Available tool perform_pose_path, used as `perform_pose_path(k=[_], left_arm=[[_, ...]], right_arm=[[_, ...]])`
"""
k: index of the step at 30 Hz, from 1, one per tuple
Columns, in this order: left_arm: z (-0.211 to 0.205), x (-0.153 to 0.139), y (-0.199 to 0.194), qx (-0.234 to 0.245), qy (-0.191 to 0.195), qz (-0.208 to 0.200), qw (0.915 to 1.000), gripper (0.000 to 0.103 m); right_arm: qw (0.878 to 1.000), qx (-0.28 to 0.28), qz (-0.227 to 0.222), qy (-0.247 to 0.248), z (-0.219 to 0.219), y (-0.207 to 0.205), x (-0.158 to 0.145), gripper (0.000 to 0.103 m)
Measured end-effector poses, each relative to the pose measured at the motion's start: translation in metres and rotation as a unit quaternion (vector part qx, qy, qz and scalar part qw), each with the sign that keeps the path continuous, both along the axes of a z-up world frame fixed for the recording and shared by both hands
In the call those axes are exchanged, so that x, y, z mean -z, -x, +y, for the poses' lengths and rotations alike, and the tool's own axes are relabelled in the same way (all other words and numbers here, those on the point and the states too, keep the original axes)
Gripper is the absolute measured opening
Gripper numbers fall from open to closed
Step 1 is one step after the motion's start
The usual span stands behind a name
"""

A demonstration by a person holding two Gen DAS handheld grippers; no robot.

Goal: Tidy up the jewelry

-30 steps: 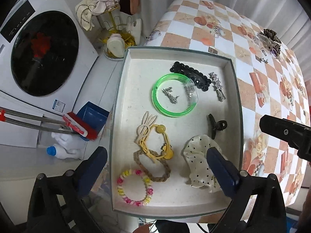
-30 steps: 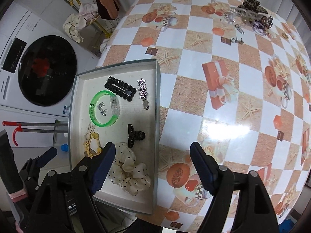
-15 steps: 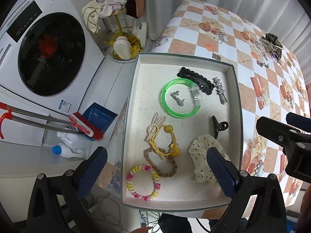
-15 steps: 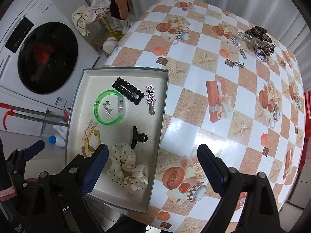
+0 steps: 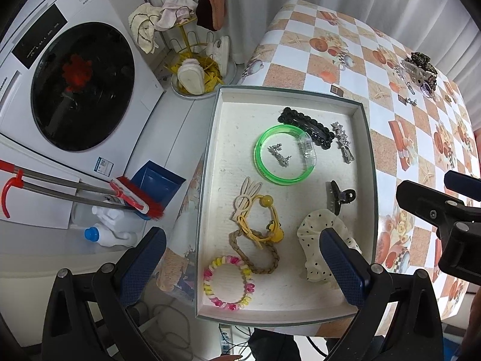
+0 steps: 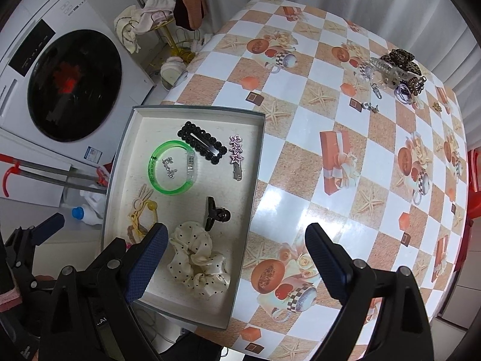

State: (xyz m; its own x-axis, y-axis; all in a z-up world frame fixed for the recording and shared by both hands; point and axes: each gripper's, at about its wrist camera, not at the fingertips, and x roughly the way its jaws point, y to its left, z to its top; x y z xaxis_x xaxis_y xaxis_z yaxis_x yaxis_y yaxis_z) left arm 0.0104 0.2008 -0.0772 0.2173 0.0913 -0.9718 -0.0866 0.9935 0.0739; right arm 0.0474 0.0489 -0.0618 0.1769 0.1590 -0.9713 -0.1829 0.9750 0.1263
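Note:
A shallow grey-rimmed tray (image 5: 210,180) sits at the table's left edge. It holds a green bangle (image 5: 261,162), a black beaded clip (image 5: 303,126), a star clip (image 5: 342,144), a black claw clip (image 5: 339,198), a polka-dot scrunchie (image 5: 312,228), yellow and braided hair ties (image 5: 258,234) and a pink-yellow spiral bracelet (image 5: 228,282). My left gripper (image 5: 240,234) hovers open and empty above the tray's near half. My right gripper (image 6: 236,228) hangs wide open and empty over the tray's right rim (image 6: 255,180), its left finger above the scrunchie (image 6: 195,264). More jewelry lies in a pile (image 6: 393,69) at the table's far right.
The checked tablecloth (image 6: 345,156) covers the table between the tray and the pile. Left of the table stand a washing machine (image 5: 75,84), a yellow rack with cloths and slippers (image 5: 186,39), a broom with dustpan (image 5: 144,192) and a bottle (image 5: 105,234).
The right gripper's jaws have spread wider, and its view has drawn back from the table. In the left view the tray has slid to the right. Nothing in the tray has moved.

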Motion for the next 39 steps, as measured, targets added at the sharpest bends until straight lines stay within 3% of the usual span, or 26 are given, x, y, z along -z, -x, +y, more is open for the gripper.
perform_pose_path(k=[39], left_arm=[[0.0059, -0.0008, -0.0002, -0.001, -0.005, 0.001, 1.0, 0.103]], right_arm=[[1.0, 0.0, 0.0, 0.0, 0.0019, 0.0004, -0.0008, 0.094]])
